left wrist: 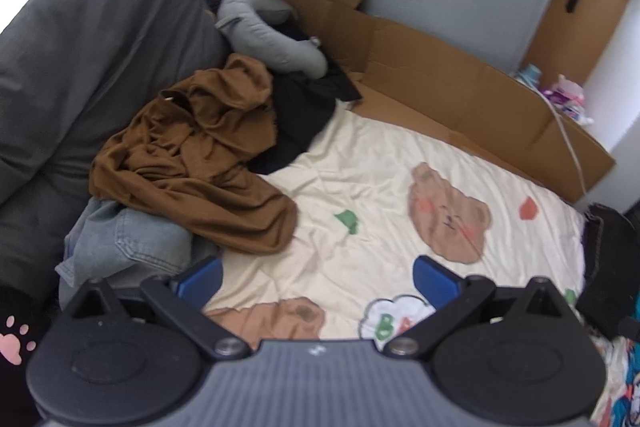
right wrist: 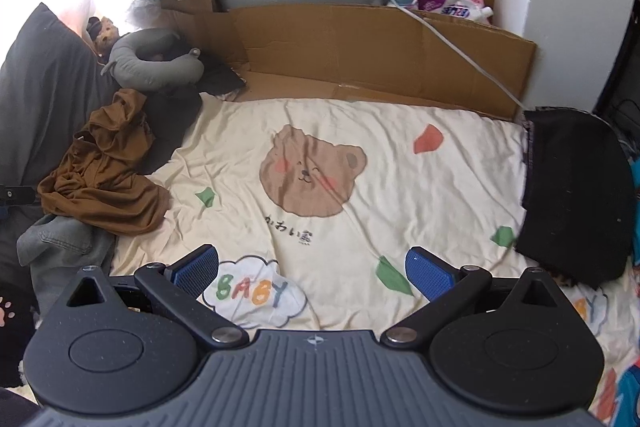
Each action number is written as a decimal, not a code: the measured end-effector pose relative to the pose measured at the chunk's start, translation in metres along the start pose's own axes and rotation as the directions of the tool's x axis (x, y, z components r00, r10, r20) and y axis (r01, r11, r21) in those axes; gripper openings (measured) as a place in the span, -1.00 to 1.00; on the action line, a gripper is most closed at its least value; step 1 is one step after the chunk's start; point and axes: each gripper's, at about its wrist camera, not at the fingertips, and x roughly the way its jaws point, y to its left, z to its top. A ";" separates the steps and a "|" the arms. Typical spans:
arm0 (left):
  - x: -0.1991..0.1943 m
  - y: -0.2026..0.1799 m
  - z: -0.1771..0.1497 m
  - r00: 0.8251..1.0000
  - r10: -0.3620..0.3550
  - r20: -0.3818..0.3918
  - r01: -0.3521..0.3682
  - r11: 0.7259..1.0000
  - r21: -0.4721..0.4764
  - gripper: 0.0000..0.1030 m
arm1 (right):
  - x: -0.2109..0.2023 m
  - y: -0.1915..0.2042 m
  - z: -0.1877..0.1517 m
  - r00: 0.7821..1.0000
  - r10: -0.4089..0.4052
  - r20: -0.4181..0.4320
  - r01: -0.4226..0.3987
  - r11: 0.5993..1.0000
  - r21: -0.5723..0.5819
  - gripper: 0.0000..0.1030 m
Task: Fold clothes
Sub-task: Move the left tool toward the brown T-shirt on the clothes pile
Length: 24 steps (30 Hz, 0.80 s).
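Both your left gripper (left wrist: 318,277) and right gripper (right wrist: 312,269) hover wide open and empty over the bed (right wrist: 400,163). One black garment (right wrist: 576,195) lies apparently folded at right; the brown garment (left wrist: 192,163) and jeans (left wrist: 120,247) lie crumpled at left, unfolded.

Ahead and left of the left gripper (left wrist: 318,279), the brown garment (left wrist: 192,163) covers part of the jeans (left wrist: 120,247) and part of a black garment (left wrist: 300,119) whose kind cannot be told. Right of the right gripper (right wrist: 312,267), the folded black cloth (right wrist: 576,195) is cut off by the picture's edge. The labels on the far bottles (right wrist: 460,7) are too small to read.
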 end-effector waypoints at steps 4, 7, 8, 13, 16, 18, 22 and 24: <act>0.015 0.022 0.005 0.999 0.041 0.021 -0.041 0.999 -0.013 0.99 | 0.021 0.013 -0.001 1.000 0.017 0.017 -0.017 1.000 0.011 0.99; 0.028 0.039 0.010 0.997 0.058 0.041 -0.058 0.998 -0.020 0.99 | 0.037 0.020 -0.003 0.998 0.063 0.016 -0.064 0.997 0.035 0.99; 0.033 0.045 0.011 0.997 0.067 0.048 -0.066 0.998 -0.022 0.99 | 0.043 0.022 -0.003 0.997 0.077 0.016 -0.077 0.996 0.048 0.99; 0.058 0.076 0.016 0.992 0.110 0.065 -0.106 0.993 -0.051 0.95 | 0.069 0.036 -0.010 0.992 0.126 0.025 -0.127 0.991 0.033 0.99; 0.072 0.095 0.019 0.992 0.106 0.067 -0.099 0.990 -0.098 0.88 | 0.080 0.042 -0.015 0.991 0.128 0.027 -0.128 0.991 0.024 0.98; 0.079 0.106 0.020 0.991 0.108 0.075 -0.099 0.989 -0.111 0.88 | 0.087 0.043 -0.019 0.990 0.139 0.036 -0.139 0.990 0.021 0.98; 0.097 0.122 0.022 0.989 0.117 0.088 -0.108 0.989 -0.102 0.86 | 0.106 0.042 -0.024 0.986 0.160 0.035 -0.161 0.987 0.023 0.97; 0.109 0.127 0.023 0.989 0.112 0.096 -0.103 0.990 -0.094 0.83 | 0.117 0.043 -0.027 0.986 0.165 0.032 -0.166 0.986 0.018 0.97</act>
